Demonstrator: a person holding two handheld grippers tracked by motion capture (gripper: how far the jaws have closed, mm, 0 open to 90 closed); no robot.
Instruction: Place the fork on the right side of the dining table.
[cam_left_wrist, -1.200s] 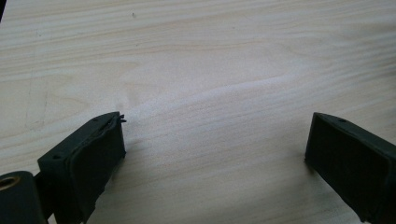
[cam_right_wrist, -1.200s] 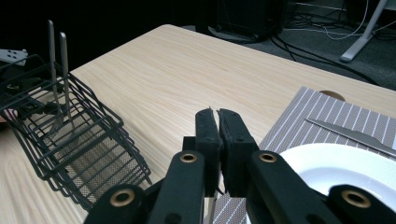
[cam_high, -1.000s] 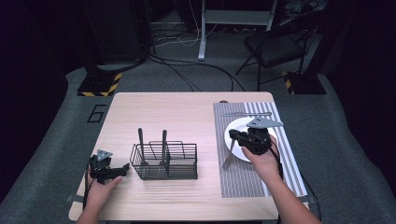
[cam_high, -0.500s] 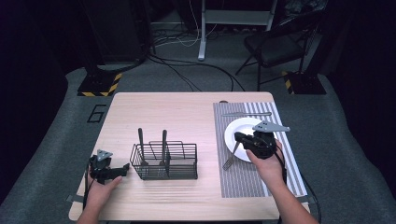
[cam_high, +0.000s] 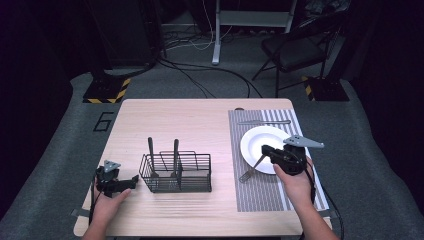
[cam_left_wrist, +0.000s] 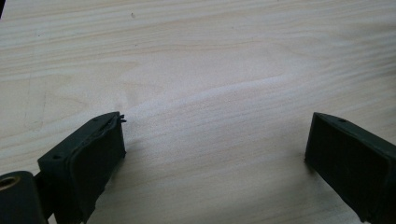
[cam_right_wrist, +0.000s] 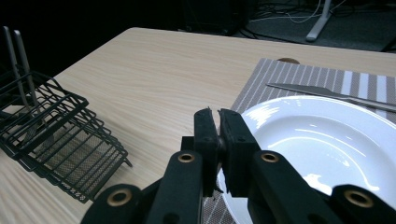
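My right gripper (cam_high: 265, 152) hovers over the near left rim of the white plate (cam_high: 270, 137), shut on the handle of a metal utensil (cam_high: 248, 172). The utensil slants down to the left, its broad end on the striped placemat (cam_high: 260, 192). In the right gripper view the jaws (cam_right_wrist: 215, 114) are pressed together over the plate's rim (cam_right_wrist: 327, 140), and the utensil is hidden below them. My left gripper (cam_high: 133, 179) rests on the table left of the black wire caddy (cam_high: 177, 175). Its jaws (cam_left_wrist: 215, 126) stand wide open over bare wood.
Two dark utensil handles (cam_high: 175, 150) stand upright in the caddy (cam_right_wrist: 51, 140). A knife (cam_high: 265, 121) lies on the placemat beyond the plate, also seen as a knife (cam_right_wrist: 327, 93) in the right gripper view. Chairs, cables and a stand lie beyond the table's far edge.
My right gripper has shifted to the right and slightly toward the person, still holding the utensil, whose lower end stays on the mat. The left gripper has not moved.
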